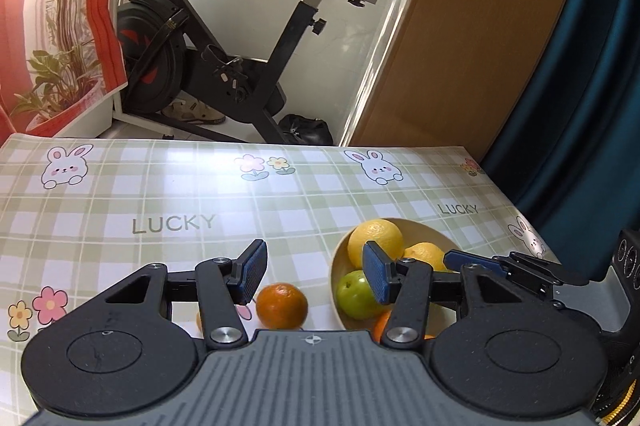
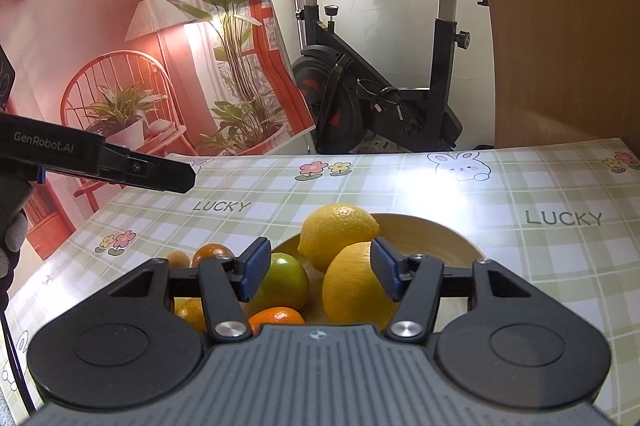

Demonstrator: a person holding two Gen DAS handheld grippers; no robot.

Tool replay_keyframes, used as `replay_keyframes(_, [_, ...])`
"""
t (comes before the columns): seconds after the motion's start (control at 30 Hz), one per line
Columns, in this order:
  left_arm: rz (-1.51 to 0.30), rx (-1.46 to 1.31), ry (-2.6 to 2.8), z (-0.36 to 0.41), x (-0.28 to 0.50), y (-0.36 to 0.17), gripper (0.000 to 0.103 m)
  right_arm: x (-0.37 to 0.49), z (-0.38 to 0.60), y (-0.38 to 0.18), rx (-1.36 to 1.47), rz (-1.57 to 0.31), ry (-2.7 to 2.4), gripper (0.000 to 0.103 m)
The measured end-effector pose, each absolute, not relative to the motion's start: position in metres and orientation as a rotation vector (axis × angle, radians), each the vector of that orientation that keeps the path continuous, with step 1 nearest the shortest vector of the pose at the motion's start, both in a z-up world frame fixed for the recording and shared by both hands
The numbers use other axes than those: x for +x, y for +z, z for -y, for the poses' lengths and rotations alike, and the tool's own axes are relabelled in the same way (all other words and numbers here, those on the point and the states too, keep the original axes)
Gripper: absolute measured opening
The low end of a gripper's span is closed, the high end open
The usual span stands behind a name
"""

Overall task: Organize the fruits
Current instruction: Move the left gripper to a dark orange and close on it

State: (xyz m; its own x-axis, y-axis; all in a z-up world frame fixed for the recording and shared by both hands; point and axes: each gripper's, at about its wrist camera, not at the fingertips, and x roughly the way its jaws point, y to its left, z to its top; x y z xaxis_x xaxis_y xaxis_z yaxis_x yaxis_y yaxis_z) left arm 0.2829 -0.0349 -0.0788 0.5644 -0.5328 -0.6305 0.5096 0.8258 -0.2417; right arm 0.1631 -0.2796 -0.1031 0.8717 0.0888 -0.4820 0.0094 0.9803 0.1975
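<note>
A cream bowl [image 2: 440,238] on the checked tablecloth holds two lemons [image 2: 338,230], a green fruit [image 2: 286,280] and a small orange [image 2: 276,320]. In the left wrist view the bowl [image 1: 424,228] is at right, with a loose orange [image 1: 282,306] on the cloth beside it. My left gripper [image 1: 316,274] is open and empty above that orange. My right gripper [image 2: 318,274] is open over the bowl, its right pad close to the near lemon [image 2: 356,290]. Other small oranges [image 2: 212,252] lie left of the bowl.
The table's far edge [image 1: 240,141] faces an exercise bike [image 1: 224,37]. A wooden panel [image 1: 460,45] and a blue curtain [image 1: 580,85] stand at right. The left gripper's body [image 2: 100,161] shows at left in the right wrist view.
</note>
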Motion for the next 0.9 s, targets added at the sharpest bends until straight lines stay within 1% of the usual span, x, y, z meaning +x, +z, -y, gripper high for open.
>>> replay_keyframes(0.13, [-0.758,-0.041,-0.589,0.016,0.279,-0.084,0.055,0.166,0.260,-0.103,0.167,-0.524,0.087,0.055])
replay_keyframes(0.2, [-0.764,-0.053,-0.584,0.007,0.277,-0.087,0.055,0.169,0.250,-0.105,0.155,-0.537,0.114,0.050])
replay_keyframes(0.33, [-0.773,-0.076,-0.588,-0.007,0.271,-0.095,0.055,0.173,0.226,-0.112,0.112,-0.576,0.168,0.046])
replay_keyframes(0.77, [-0.797,-0.142,-0.581,-0.028,0.260,-0.116,0.054,0.196,0.186,-0.134,-0.016,-0.680,0.239,0.045])
replay_keyframes(0.9, [-0.799,-0.154,-0.583,-0.031,0.258,-0.120,0.054,0.201,0.181,-0.140,-0.042,-0.682,0.236,0.045])
